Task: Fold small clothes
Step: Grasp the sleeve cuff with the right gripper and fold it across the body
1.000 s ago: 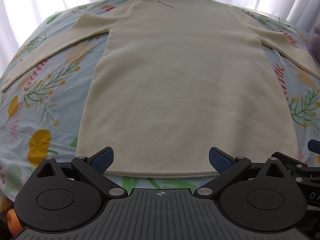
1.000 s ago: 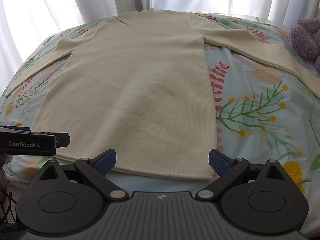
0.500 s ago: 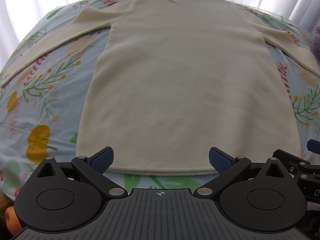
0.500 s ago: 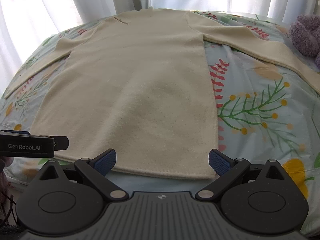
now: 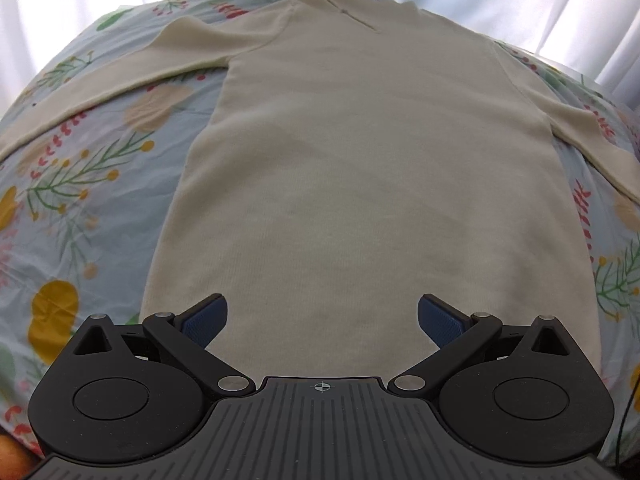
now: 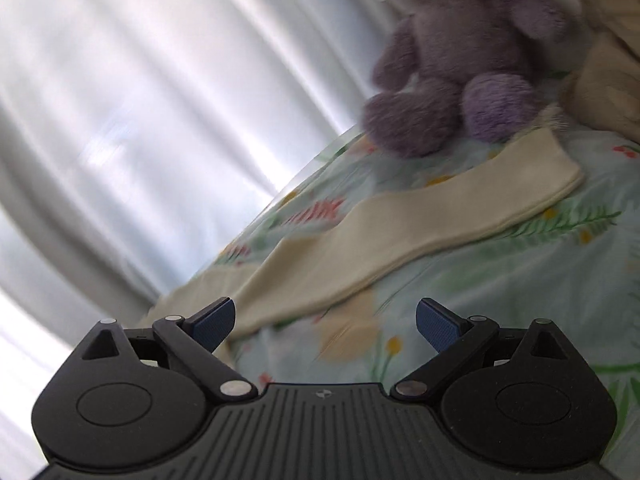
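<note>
A cream long-sleeved top (image 5: 360,160) lies flat on the floral bedsheet (image 5: 80,184), neck at the far end, both sleeves spread out sideways. My left gripper (image 5: 320,318) hovers open over the lower body of the top, near its hem, with nothing between its blue pads. In the right wrist view, tilted and blurred, the top's right sleeve (image 6: 400,236) stretches across the floral sheet (image 6: 520,280) to its cuff. My right gripper (image 6: 325,322) is open, just short of that sleeve, holding nothing.
A purple plush toy (image 6: 460,68) sits on the bed just beyond the sleeve cuff, with a beige plush (image 6: 600,88) to its right. White curtains (image 6: 140,120) hang behind the bed. An orange object (image 5: 12,456) shows at the lower left edge.
The right gripper has swung away from the hem to the right, now facing the right sleeve and the plush toys. The left gripper has moved forward over the hem onto the body.
</note>
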